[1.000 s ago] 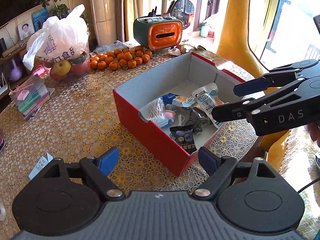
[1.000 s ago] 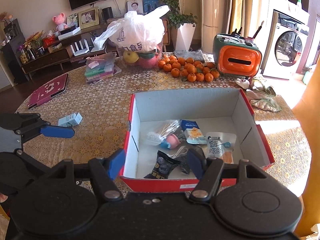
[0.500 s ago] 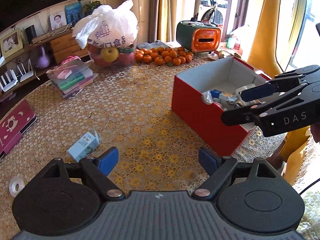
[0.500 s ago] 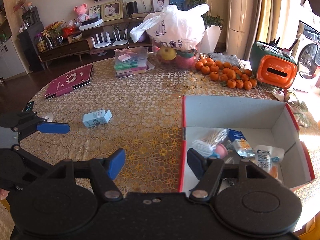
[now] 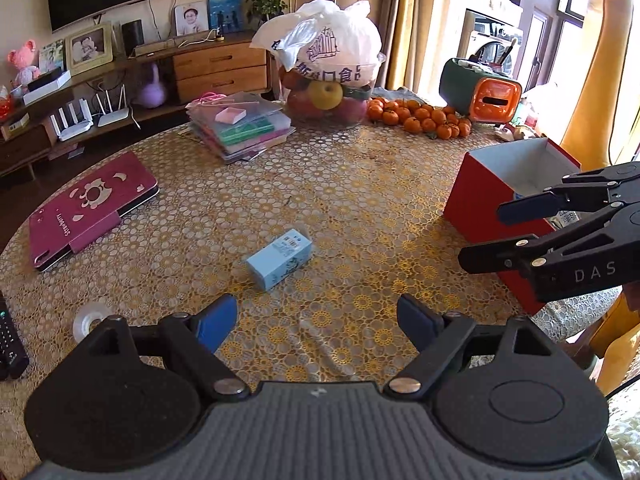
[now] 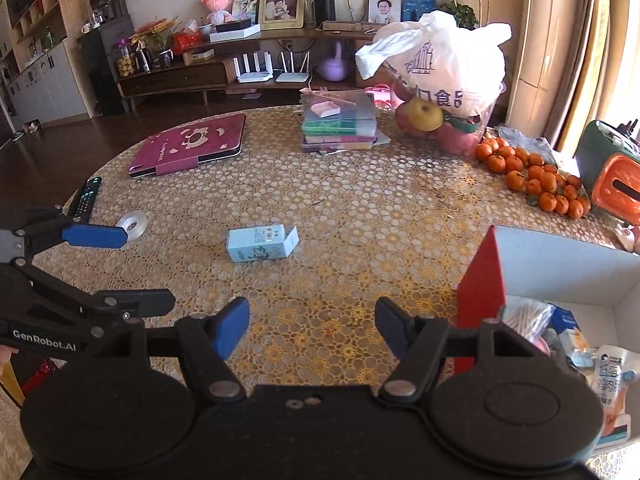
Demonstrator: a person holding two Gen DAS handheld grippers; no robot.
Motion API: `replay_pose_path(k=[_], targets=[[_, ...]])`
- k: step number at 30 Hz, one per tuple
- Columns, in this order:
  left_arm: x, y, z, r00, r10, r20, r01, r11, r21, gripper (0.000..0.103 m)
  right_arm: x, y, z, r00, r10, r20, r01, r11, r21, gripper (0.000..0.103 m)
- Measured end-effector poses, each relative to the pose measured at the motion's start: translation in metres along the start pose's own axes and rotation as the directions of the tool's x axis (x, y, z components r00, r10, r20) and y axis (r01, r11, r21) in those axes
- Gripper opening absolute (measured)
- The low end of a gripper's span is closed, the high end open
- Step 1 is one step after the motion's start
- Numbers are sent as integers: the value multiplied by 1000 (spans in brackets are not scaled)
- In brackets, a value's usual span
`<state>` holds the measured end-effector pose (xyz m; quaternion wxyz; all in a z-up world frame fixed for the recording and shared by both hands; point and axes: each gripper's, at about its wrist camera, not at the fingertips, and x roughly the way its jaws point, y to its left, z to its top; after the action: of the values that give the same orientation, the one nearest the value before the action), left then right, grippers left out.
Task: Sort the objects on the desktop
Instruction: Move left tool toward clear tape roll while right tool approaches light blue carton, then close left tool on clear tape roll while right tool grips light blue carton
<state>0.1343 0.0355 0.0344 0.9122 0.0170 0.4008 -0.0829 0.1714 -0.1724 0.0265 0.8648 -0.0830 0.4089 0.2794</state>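
The left gripper and right gripper both gaped wide, holding nothing. Just ahead of both lay a pale blue carton, unsorted; a tape roll sat beside the left gripper. Right of both, the red box already held several packets.

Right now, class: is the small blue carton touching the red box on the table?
Apart. The left wrist view shows the blue carton lying alone mid-table, with a broad stretch of patterned tablecloth between it and the red box.
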Motion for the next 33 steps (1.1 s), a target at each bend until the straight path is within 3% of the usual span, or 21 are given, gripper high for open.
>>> replay_pose_path(k=[11,16,19,21,22,33], targets=[[11,70,-26,996,84,-34,-87,991,-105,87,42,35,17,999,34,16,-33,998,-53,70],[21,99,-36,995,76,-64,-87,977,-196,87,66,45,23,998,58,8,-57,997,-60,70],[26,110,-38,993,100,-64,-111,972,-205,87,80,51,25,998,63,-1,-63,996,-65,71],[29,118,-40,992,113,-63,-124,970,-211,94,90,55,27,998,67,-7,-67,995,-72,71],[31,123,-41,991,118,-64,-130,968,-217,103,94,57,28,998,66,-4,-66,995,-72,71],[55,166,-47,978,197,-69,-208,939,-275,103,144,64,37,999,51,-18,-52,994,-95,72]])
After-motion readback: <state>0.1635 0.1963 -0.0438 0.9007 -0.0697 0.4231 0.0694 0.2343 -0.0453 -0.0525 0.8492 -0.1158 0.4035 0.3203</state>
